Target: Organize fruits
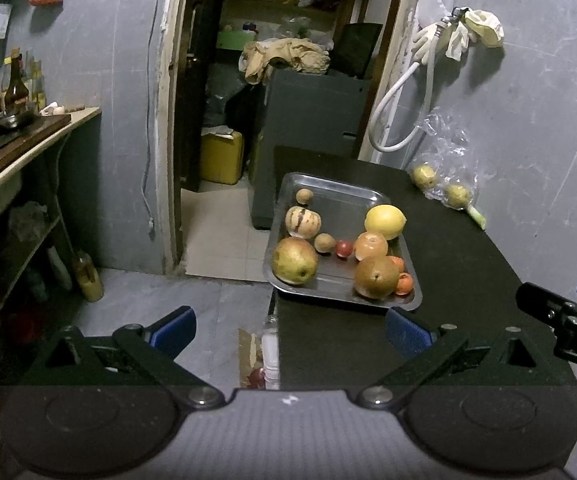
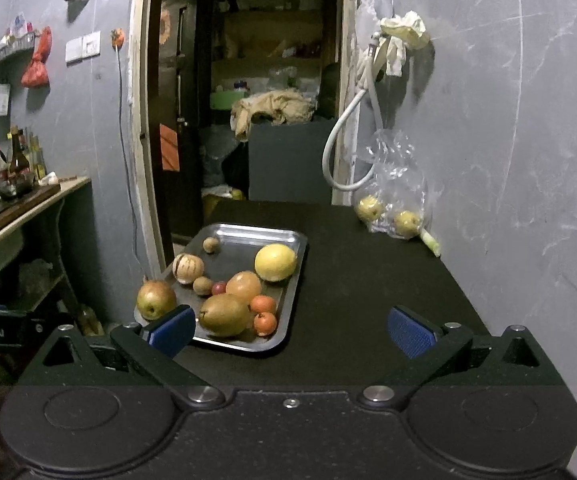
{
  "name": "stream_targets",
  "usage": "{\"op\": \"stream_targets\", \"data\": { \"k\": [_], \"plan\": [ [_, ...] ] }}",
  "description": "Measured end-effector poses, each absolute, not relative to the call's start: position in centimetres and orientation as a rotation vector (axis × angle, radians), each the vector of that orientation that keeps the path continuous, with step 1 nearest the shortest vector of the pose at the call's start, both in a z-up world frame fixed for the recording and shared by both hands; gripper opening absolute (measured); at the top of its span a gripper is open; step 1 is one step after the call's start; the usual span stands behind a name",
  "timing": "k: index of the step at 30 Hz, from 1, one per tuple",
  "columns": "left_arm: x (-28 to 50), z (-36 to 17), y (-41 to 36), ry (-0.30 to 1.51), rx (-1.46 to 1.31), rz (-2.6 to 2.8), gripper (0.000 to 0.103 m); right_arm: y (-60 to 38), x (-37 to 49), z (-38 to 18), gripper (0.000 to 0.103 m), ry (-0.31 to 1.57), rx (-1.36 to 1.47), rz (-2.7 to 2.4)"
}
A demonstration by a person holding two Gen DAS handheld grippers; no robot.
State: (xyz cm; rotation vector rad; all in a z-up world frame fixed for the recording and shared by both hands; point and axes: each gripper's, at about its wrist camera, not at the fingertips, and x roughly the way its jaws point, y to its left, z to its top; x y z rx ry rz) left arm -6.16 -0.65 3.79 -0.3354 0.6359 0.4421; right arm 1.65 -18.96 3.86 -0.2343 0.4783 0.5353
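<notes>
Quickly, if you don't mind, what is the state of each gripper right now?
Left gripper: open, fingers wide apart, holding nothing.
Right gripper: open, fingers wide apart, holding nothing.

The right gripper [image 2: 290, 330] hangs above the dark desk [image 2: 368, 300], its blue-padded fingers [image 2: 410, 336] spread wide with nothing between them. Ahead sits a steel tray [image 2: 248, 234] of fruit: a yellow citrus [image 2: 275, 262], a brown pear [image 2: 224, 320], two small oranges [image 2: 264, 314]. A clear bag [image 2: 396, 184] with two fruits leans by the wall.
</notes>
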Motion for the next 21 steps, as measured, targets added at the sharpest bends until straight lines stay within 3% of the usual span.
{"op": "stream_targets", "data": {
  "k": [21],
  "plan": [
    [-9.6, 3.3, 2.9, 0.603, -0.316, 0.327, 0.102, -15.9, -3.3, 3.6, 0.102, 0.478, -0.251, 0.497]
  ]
}}
